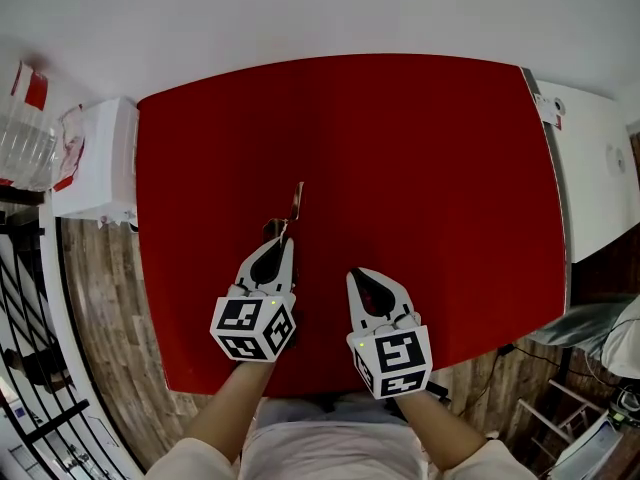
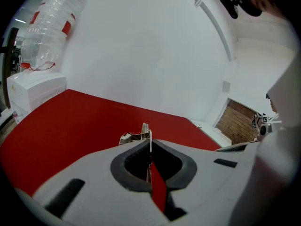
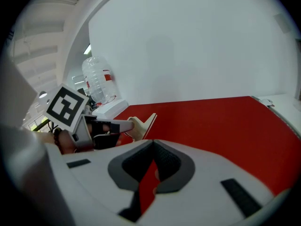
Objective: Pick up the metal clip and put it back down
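One metal clip (image 1: 295, 206) being pinched tight between the closed jaws of the left gripper (image 1: 285, 238); sticking out past the tips, over the near part of the red table (image 1: 430, 148); just beside it, the right gripper (image 1: 362, 274) pointing the same way, jaws pressed together, holding nothing; off at the table's left edge, a white box (image 1: 95, 158) and a clear bottle (image 1: 25, 128) sitting.

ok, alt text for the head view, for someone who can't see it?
The left gripper pinches a metal clip in its shut jaws, a red table top beneath. The right gripper sits beside it, shut and empty. A clear plastic bottle shows at far left.
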The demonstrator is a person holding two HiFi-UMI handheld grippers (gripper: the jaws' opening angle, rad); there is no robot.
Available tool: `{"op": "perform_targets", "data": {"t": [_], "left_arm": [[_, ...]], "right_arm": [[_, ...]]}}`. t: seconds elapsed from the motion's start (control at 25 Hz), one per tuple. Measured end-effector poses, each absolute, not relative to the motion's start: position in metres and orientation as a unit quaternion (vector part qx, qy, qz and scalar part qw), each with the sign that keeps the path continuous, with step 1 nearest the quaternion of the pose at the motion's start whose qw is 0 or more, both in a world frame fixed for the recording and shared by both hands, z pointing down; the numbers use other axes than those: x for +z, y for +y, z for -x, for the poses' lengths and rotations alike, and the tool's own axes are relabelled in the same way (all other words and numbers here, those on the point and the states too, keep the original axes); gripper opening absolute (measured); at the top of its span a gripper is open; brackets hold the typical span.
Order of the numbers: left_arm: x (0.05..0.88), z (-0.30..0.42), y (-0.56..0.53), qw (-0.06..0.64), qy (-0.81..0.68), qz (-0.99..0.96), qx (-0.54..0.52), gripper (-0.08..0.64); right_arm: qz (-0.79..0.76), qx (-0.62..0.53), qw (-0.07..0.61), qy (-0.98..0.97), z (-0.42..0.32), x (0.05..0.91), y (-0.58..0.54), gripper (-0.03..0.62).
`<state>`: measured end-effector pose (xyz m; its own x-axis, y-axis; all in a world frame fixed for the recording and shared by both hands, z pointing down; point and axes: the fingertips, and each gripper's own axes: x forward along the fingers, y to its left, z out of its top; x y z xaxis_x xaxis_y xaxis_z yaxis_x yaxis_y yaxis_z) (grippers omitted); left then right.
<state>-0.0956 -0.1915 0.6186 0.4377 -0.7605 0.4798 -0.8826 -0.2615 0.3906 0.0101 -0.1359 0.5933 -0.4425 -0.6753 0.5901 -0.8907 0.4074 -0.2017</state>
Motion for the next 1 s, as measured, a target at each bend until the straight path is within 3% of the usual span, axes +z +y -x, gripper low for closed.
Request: {"op": "perform_targets", "data": {"t": [0.6, 1.0], "left_arm": [[0.679, 0.096, -0.206, 0.385, -0.524, -0.751, 0.112, 0.009], [0.689, 0.106, -0.211, 0.375, -0.538, -0.739, 0.154, 0.025]], "right_arm": [[-0.467, 0.266, 0.224, -0.813, -0.001, 0.613, -0.139, 0.008], [-0.463, 0.272, 0.220, -0.814, 0.001, 0.615, -0.144, 0.006]]}}
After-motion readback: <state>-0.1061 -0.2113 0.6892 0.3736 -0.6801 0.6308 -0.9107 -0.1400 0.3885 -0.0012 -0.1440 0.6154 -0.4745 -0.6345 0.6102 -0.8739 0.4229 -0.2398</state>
